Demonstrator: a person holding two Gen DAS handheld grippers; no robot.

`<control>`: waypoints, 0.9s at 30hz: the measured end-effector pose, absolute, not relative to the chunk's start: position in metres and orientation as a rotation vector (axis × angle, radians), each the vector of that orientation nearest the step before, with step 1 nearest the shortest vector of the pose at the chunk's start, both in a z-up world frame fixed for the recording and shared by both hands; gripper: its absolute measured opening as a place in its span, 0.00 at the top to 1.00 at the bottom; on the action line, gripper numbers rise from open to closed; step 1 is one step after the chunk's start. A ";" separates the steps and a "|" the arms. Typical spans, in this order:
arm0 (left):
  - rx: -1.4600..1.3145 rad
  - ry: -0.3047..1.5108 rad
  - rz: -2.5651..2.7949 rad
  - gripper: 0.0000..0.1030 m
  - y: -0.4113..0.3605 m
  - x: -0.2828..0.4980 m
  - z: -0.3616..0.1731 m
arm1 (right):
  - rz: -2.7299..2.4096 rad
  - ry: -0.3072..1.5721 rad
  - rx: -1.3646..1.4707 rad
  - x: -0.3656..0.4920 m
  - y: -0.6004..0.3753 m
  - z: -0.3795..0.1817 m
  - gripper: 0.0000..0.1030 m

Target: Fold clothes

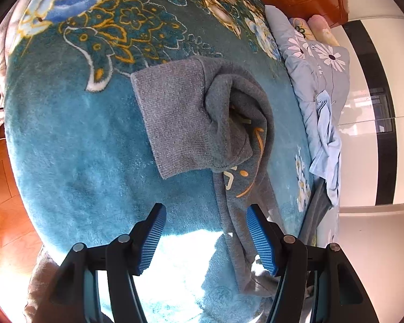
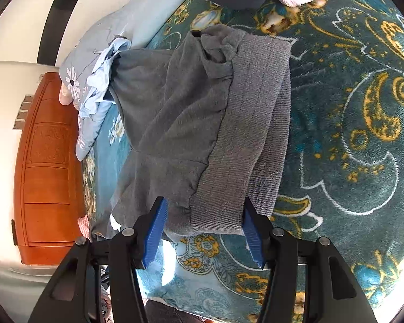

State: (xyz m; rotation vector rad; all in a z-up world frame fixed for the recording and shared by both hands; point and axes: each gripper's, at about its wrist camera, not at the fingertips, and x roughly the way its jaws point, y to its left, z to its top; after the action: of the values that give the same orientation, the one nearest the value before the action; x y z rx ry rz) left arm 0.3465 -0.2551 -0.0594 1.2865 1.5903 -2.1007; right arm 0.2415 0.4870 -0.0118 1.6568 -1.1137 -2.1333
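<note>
grey sweater bunched on teal blanket on the bed, both hand-held grippers wide apart.
sweater's print mostly hidden in folds, far side cut off under a lt-blue garment. left hand-held gripper holds nothing, rt pad by a hanging strip, contact unclear. right hand-held gripper straddles the ribbed hem, not clamped. bare blanket to the left.

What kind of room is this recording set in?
Most likely a bedroom: the grey sweater lies on a bed's teal floral blanket, with flowered pillows beside a wooden headboard.
</note>
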 end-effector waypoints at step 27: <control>1.004 1.130 -2.189 0.98 -0.358 0.278 0.012 | -2.343 -0.961 1.596 0.184 0.504 0.035 0.91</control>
State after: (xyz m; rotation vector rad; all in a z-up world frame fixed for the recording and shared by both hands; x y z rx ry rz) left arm 0.2783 -0.3583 0.0116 1.0037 1.1301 -2.1886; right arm 0.1841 0.5043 0.0353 1.5962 -0.9607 -2.3432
